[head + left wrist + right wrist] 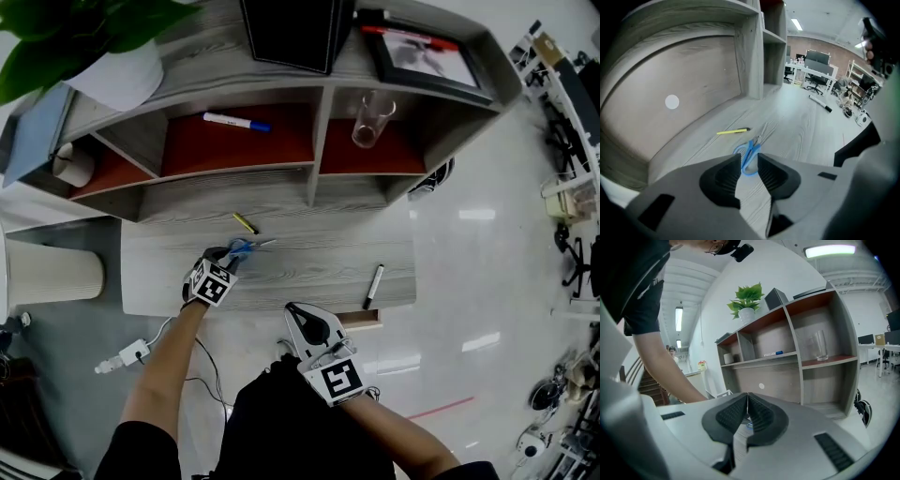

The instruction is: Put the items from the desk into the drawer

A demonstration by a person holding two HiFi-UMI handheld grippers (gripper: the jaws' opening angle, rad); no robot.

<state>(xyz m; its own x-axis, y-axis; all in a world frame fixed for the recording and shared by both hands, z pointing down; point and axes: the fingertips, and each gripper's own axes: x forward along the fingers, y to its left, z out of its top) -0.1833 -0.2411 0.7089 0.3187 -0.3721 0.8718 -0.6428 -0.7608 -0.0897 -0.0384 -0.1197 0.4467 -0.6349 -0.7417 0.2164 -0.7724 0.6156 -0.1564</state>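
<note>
Head view first: the left gripper is angled down at the grey wood-grain bench, with the small blue-handled metal scissors right at its tips. A thin yellow pen lies just beyond the gripper. A black marker sits well off to its right. I can't clearly make out the drawer from here.

Left gripper view: the gripper is spread apart with nothing pinched. The blue handle loops lie flat on the bench just ahead of the gap and roughly centred, and the blades point away toward the yellow pen.

My worry is how flat and thin the scissors are. If the gripper closes too high it'll probably just skate over the loops. It could also nudge the scissors along the smooth bench instead of gripping them. Catching only one loop would likely let the scissors swing or fall open on the way to the drawer. Coming in too steep could jam the tips into the bench.

Right gripper view: the right gripper is pressed together with nothing held, aimed about level at the shelf unit. It's well back from the scissors, so it's no help if they slip.
</note>
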